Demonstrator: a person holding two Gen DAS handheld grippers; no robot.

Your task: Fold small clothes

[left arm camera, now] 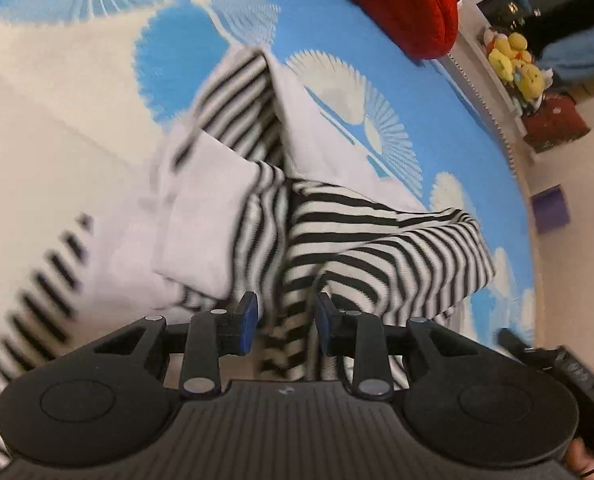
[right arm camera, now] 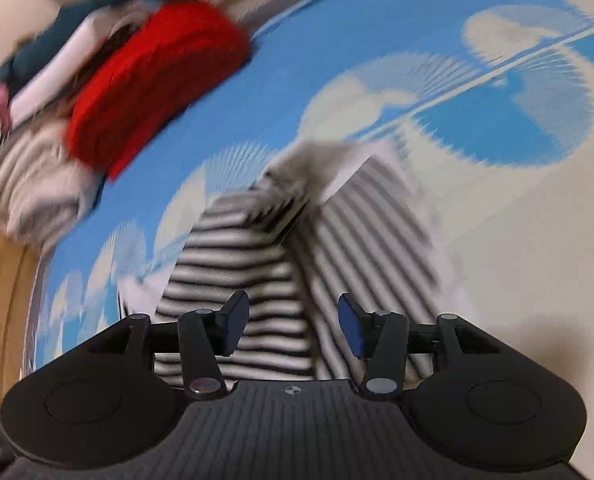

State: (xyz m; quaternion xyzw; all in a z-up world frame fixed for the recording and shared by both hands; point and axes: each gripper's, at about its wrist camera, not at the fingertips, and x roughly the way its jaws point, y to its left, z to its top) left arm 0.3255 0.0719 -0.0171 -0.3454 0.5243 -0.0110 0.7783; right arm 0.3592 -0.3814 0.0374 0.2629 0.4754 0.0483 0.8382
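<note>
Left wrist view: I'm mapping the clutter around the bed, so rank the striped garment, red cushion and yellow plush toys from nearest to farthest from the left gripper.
1. Striped garment, right at the left gripper.
2. Red cushion, far across the bedspread, top.
3. Yellow plush toys, on a shelf beyond the bed's edge, upper right.

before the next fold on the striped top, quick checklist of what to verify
1. Left gripper let go: ok, jaws apart, cloth loose between them.
2. Right gripper let go: ok, jaws wide, pads off the cloth.
3. Striped top lying flat: not ok, bunched with raised folds.
4. Striped top fully on the blue and white cover: cannot tell, near edge hidden.
5. Red garment clear of the top: ok, lying apart.
</note>
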